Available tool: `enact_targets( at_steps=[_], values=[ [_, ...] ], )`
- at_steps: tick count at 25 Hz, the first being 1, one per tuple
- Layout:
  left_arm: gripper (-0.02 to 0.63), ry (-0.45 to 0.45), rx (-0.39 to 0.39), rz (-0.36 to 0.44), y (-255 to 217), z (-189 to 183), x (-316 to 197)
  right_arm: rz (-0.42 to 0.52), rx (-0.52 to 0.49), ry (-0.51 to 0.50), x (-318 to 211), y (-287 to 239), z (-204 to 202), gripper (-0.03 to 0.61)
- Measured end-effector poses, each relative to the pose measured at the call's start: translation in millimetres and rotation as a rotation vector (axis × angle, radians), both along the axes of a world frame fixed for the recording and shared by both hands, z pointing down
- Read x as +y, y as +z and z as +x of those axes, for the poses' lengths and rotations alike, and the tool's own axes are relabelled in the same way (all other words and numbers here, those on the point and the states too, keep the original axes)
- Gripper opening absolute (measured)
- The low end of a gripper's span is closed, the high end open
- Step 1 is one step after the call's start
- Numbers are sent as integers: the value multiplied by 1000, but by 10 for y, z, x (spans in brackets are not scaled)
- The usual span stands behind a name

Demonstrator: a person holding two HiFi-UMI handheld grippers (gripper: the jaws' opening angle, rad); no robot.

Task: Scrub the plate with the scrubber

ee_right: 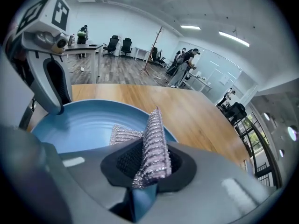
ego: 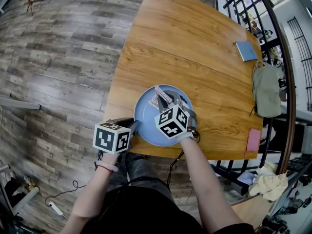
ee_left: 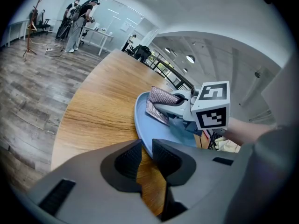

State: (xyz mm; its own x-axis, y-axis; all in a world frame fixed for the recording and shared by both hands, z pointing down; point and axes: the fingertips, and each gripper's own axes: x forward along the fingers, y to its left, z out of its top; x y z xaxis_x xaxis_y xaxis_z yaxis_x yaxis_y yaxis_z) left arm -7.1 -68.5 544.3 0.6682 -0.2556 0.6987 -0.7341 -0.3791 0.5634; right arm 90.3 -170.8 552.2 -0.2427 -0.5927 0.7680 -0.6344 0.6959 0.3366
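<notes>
the plate (ego: 145, 115) sits on the desk (ego: 195, 43) near its front edge, right in front of the person. the silvery mesh scrubber (ego: 160, 97) lies over the plate's far half, and its free fold looks to rest on the blue surface. the right gripper (ego: 166, 99) has its fingers (ee_right: 125, 160) clenched on a bunched ridge of the scrubber, which stands up between them. the left gripper (ego: 133, 126) sits at the plate's near-left rim, fingers pinched on the edge, it seems, so the plate is steadied.

to scrub well, i'd press the loose fold flat rather than drag the ridge, work in overlapping strokes out to the rim, and keep the left grip firm so the plate doesn't slide or tip.

both grippers tilt steeply downward. the right forearm reaches across the plate from the near edge, and the left wrist stays low just off the desk's edge.
</notes>
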Motion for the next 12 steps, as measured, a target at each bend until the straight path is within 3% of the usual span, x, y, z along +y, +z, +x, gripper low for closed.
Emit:
enact_targets(
  at_steps=[12],
  values=[
    [69, 4, 0, 1, 5, -2, 3, 9, 35, 160, 220, -18, 666, 64]
  ],
)
